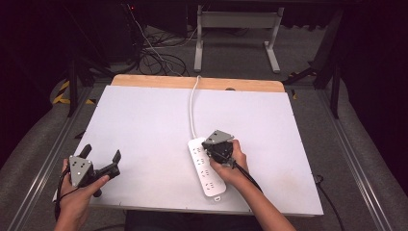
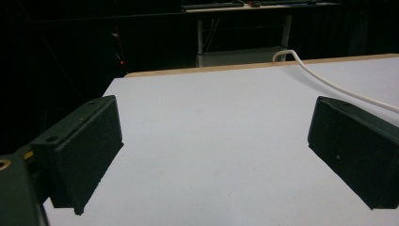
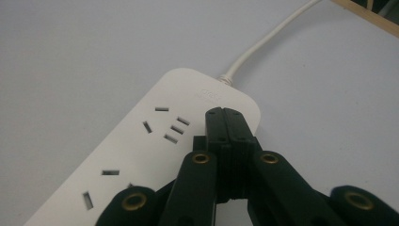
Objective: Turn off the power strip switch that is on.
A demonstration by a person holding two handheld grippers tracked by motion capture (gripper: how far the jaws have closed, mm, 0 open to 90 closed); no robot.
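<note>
**Both hands low at your edge: right closed over the strip, left wide open**

Your forearms come in at the near edge of the high view, one gripper in each hand.

Right gripper point(image 1: 212, 150): jaws fully closed, pads pressed flat together with nothing between them. Tips sit over the far end of the white power strip point(image 1: 206, 167), close to where its white cable point(image 1: 192, 108) leaves the housing. In the right gripper view the closed tips point(image 3: 229, 123) overlap the strip's point(image 3: 155, 141) top face, just right of the first socket group. Can't tell whether they touch the plastic or hover just above it. Your right hand point(image 1: 231, 166) lies over the strip's right flank.

Power strip: lies on the white table top point(image 1: 144, 125), near your edge and a bit right of centre, long axis running away from you and tilted slightly left. Several socket groups face up. The cable runs from its far end straight toward the wooden strip point(image 1: 197, 83) at the far edge and drops over it there.

Left gripper point(image 1: 103, 163): jaws spread wide, nothing between them. It sits low over the near left corner of the table, well apart from the power strip. In the left gripper view both black pads point(image 2: 89, 150) frame bare table surface, and the cable point(image 2: 329, 84) crosses behind the right-hand pad. Your left hand point(image 1: 77, 192) wraps the gripper body from below.

Beyond the far edge: dark floor, loose black cables point(image 1: 154, 55), a grey metal frame point(image 1: 235, 33).
</note>
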